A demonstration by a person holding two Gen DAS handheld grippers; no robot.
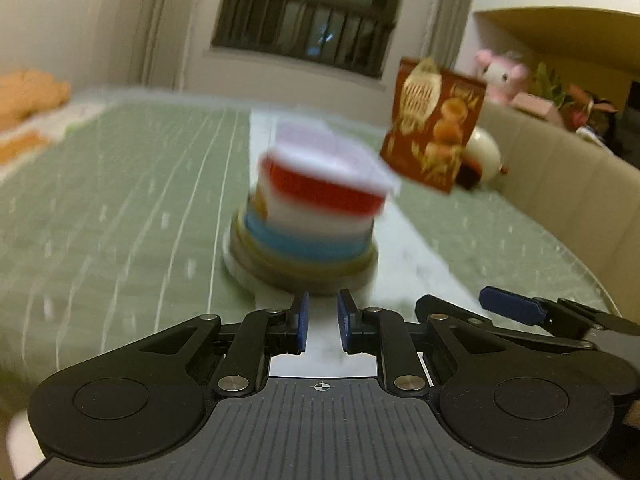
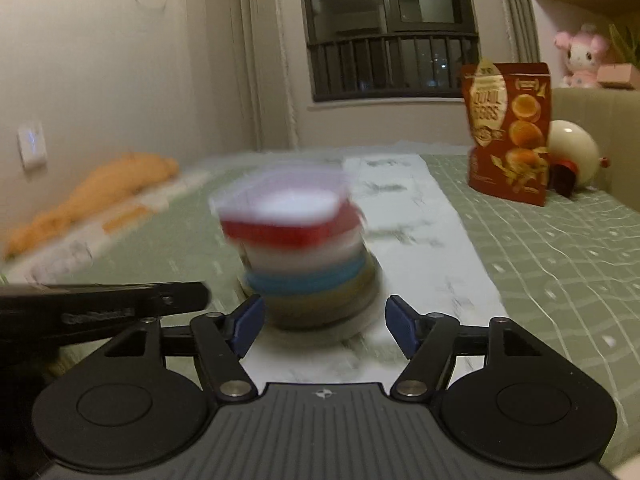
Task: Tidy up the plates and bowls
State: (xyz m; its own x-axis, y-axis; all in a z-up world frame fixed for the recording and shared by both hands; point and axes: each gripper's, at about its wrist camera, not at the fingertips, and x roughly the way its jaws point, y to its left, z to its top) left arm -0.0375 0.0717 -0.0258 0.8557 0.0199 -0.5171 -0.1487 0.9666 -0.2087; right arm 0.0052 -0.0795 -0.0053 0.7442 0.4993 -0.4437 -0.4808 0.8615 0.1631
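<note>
A blurred stack of bowls and plates (image 1: 312,216) (image 2: 300,248) stands on a white marbled mat (image 2: 432,248). From the bottom it shows a grey-brown plate, then yellow, blue, white and red layers, with a pale lid-like piece on top. My left gripper (image 1: 322,324) sits just in front of the stack's base, its blue pads close together with nothing between them. My right gripper (image 2: 324,328) stands open, its pads wide apart just short of the stack's base and not touching it. The right gripper's fingertip (image 1: 508,306) also shows low right in the left wrist view.
The mat lies on a green quilted cloth (image 2: 560,264). A red snack bag (image 2: 508,132) and a white round object (image 2: 572,148) stand at the back right. An orange plush (image 2: 100,188) lies back left. A window and wall are behind.
</note>
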